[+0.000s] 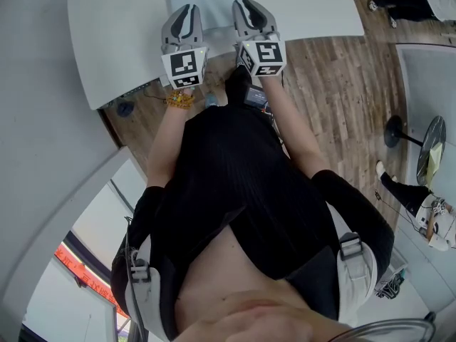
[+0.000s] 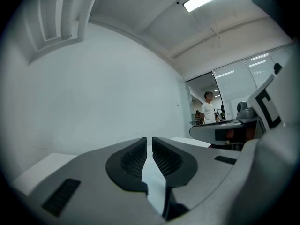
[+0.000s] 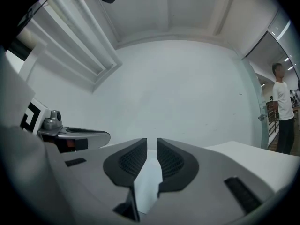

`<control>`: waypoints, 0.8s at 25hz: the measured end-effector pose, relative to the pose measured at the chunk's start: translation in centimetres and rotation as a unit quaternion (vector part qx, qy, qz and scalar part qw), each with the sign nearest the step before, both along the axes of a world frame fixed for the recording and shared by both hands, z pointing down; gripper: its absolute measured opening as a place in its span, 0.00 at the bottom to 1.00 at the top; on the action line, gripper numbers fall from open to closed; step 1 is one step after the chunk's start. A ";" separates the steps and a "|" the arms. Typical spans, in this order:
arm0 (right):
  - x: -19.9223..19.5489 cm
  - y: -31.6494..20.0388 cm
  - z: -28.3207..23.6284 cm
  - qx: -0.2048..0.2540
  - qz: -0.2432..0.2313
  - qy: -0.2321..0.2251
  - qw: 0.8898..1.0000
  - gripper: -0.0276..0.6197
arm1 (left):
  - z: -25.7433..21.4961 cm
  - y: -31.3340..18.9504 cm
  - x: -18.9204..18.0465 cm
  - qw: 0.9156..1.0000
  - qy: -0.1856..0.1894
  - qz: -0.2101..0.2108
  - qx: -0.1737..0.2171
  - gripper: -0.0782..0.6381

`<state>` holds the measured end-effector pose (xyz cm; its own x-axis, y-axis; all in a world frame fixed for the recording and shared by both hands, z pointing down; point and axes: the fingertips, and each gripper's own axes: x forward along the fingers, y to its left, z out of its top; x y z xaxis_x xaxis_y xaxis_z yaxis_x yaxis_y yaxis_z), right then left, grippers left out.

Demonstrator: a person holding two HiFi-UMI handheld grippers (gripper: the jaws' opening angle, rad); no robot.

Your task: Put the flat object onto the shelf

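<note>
In the head view a pale flat panel (image 1: 208,6) lies between two white tabletops (image 1: 114,34), straight ahead of the person. My left gripper (image 1: 187,7) hovers at the panel's left edge and my right gripper (image 1: 246,3) at its right edge, side by side. In the left gripper view the left gripper (image 2: 149,140) has its dark ribbed pads (image 2: 133,158) a narrow slit apart, with nothing between them. The right gripper (image 3: 152,141) looks the same in its own view, and only a pale surface (image 3: 146,182) shows beneath the slit. No shelf is visible.
A plain white wall (image 2: 108,93) faces both grippers. Cables (image 1: 142,95) hang under the left table over the wood floor (image 1: 335,84). Bystanders stand at the right (image 1: 406,4) (image 1: 426,212), near a round-based stand (image 1: 393,130). Another person (image 3: 281,108) stands by a doorway.
</note>
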<state>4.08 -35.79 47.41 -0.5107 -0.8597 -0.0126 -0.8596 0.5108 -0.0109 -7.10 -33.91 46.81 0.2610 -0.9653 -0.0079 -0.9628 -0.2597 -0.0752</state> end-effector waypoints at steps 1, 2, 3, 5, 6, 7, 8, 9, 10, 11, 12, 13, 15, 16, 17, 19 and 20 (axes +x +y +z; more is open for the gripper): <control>-0.1 -0.1 0.1 -0.001 -0.001 0.000 1.000 0.14 | 0.2 -0.2 0.1 1.000 -0.002 -0.002 -0.003 0.16; -0.2 -0.2 0.0 -0.001 -0.003 -0.001 1.000 0.14 | 0.3 -0.3 0.0 1.000 -0.004 -0.003 -0.006 0.16; -0.6 0.1 -0.1 -0.002 -0.005 0.001 1.000 0.13 | 0.3 -0.1 -0.2 1.000 -0.006 -0.005 -0.008 0.15; -1.8 1.5 -0.6 0.000 -0.010 0.005 1.000 0.13 | -0.2 1.2 -1.3 1.000 -0.006 -0.009 -0.008 0.14; -2.5 2.3 -0.8 0.000 -0.013 0.007 1.000 0.12 | -0.4 2.1 -1.8 1.000 -0.006 -0.010 -0.007 0.14; -2.8 2.8 -0.8 0.000 -0.015 0.009 1.000 0.12 | -0.5 2.6 -2.1 1.000 -0.005 -0.010 -0.007 0.14; -2.7 2.8 -0.7 -0.001 -0.016 0.012 1.000 0.12 | -0.5 2.6 -2.0 1.000 -0.005 -0.010 -0.008 0.14; -2.2 2.5 -0.5 -0.003 -0.016 0.016 1.000 0.12 | -0.5 2.2 -1.6 1.000 -0.006 -0.009 -0.008 0.14; -1.8 2.2 -0.3 -0.004 -0.016 0.019 1.000 0.12 | -0.5 1.9 -1.3 1.000 -0.006 -0.009 -0.009 0.14; -1.7 2.3 -0.3 -0.004 -0.017 0.023 1.000 0.12 | -0.6 2.0 -1.3 1.000 -0.007 -0.009 -0.008 0.14; -2.1 2.8 -0.4 -0.004 -0.018 0.026 0.999 0.12 | -0.8 2.5 -1.7 1.000 -0.007 -0.010 -0.008 0.14; -2.6 3.5 -0.6 -0.003 -0.019 0.028 0.999 0.12 | -1.1 3.3 -2.4 1.000 -0.007 -0.011 -0.007 0.14; -3.3 4.4 -0.8 -0.004 -0.019 0.031 0.999 0.12 | -1.3 4.1 -3.2 1.000 -0.006 -0.013 -0.006 0.14; -3.3 4.2 -0.6 -0.005 -0.019 0.033 0.999 0.12 | -1.2 4.0 -3.2 1.000 -0.006 -0.012 -0.007 0.14; -3.1 3.8 -0.3 -0.007 -0.018 0.034 0.999 0.12 | -1.0 3.5 -3.0 1.000 -0.006 -0.011 -0.008 0.14; -2.7 2.7 0.1 -0.011 -0.016 0.036 0.999 0.11 | -0.6 2.5 -2.4 1.000 -0.006 -0.009 -0.010 0.14; -2.6 2.6 0.2 -0.010 -0.015 0.036 0.999 0.11 | -0.6 2.3 -2.4 1.000 -0.006 -0.008 -0.010 0.14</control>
<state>1.45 -33.22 47.61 -0.5354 -0.8435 0.0430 -0.8427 0.5369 0.0403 -9.46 -31.57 46.24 0.2460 -0.9692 0.0136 -0.9657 -0.2463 -0.0819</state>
